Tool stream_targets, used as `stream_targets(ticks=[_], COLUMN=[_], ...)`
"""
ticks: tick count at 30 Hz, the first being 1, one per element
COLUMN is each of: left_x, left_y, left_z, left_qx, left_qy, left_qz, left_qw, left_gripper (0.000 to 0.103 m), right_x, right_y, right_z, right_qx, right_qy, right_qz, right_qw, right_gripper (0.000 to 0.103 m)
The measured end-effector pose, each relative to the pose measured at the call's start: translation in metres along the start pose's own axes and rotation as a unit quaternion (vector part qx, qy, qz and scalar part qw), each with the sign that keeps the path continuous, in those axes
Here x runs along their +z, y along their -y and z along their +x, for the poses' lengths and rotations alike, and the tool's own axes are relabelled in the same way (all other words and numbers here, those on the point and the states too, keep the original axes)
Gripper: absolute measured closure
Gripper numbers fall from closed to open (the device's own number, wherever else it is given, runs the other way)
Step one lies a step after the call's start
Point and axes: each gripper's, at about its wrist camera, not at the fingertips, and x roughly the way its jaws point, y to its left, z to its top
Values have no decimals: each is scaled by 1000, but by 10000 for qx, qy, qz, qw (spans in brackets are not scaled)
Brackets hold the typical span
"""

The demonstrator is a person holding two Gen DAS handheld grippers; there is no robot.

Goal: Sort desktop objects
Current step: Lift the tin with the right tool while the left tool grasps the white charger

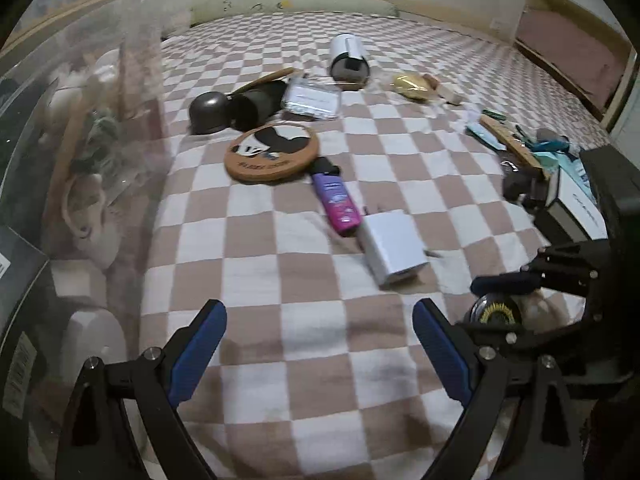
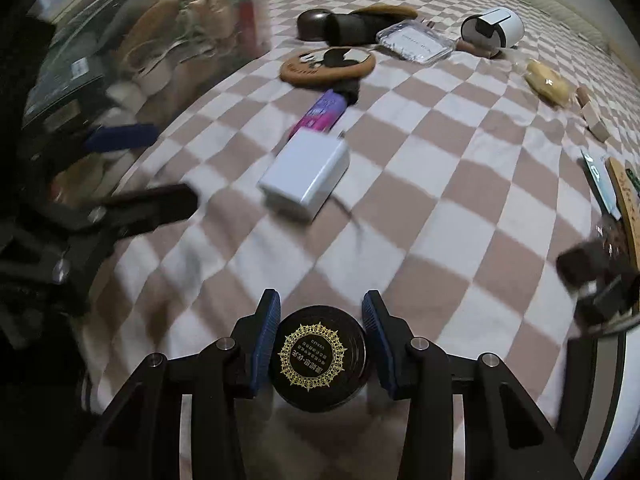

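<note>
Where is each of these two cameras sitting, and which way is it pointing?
Left wrist: on the left gripper, looking along its open blue-padded fingers across the checkered cloth; the right gripper shows at right.
Right wrist: on the right gripper, looking past the black round tin between its fingers.
Shared: white charger, purple tube.

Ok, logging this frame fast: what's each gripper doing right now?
Left gripper: open, empty, above the checkered cloth.
Right gripper: shut on the round black tin with gold lettering.
</note>
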Motion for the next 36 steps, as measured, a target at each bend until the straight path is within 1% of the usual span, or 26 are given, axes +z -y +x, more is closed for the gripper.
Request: stream_targets(ticks=[2,4,5,6,8,10,11,12,13,15,16,19,21,24,28,30,32,34,36], left_x=[0,1,1,1,1,2,3,4,4,5,5,8,10,15,22,25,27,29,29], left_y=[3,5,5,5,6,6,7,7,7,10,11,18,24,31,42,49,57,60,64], left_z=[0,1,2,3,6,10,12,15,17,21,22,26,29,35,44,49,54,59,63], left_qx=[-7,-45,-55,-68,-107,-156,-178,-206,-232,-273,-286,-303,-325,-194,-178,-26,80,78,118], left_qy=[16,14,8,3,-18,-30,-45,-65,-93,-123,-126,-114,-113,-83,-70,-39,-70,-149,-231], left_qz=[41,54,49,44,30,-12,-42,-71,-90,-100,-90,-44,-48,-59,-56,44,165,212,216], left_qw=[10000,10000,10000,10000,9999,9999,9998,9997,9996,9995,9995,9995,9994,9998,9998,10000,9998,9996,9994], left_gripper=[8,8,8,8,8,8,8,8,8,8,8,8,8,8,8,9,12,34,36], right_x=[-10,-20,-26,-31,-39,-43,-43,-43,-43,-42,-42,-46,-47,-50,-52,-55,-58,-59,-60], right_y=[-1,-3,-5,-9,-21,-21,-16,-12,-5,9,11,1,-2,0,1,5,7,9,11], right_z=[-5,-8,-7,-8,-8,-11,-13,-15,-16,-16,-15,-14,-13,-16,-21,-22,-22,-22,-23], right_qx=[41,94,144,115,-148,-127,-32,7,92,298,337,208,184,228,59,59,84,129,196], right_qy=[93,122,85,104,85,124,158,190,231,277,267,303,293,247,239,234,259,259,251], right_qz=[-54,-92,-148,-225,-585,-586,-396,-271,-88,236,265,-25,-110,-124,-283,-253,-246,-206,-129], right_qw=[9999,9998,9998,9996,9981,9981,9991,9995,9997,9989,9987,9993,9993,9994,9993,9994,9993,9994,9994], right_gripper=[58,40,26,22,22,24,33,45,52,52,52,52,52,52,52,52,52,52,52])
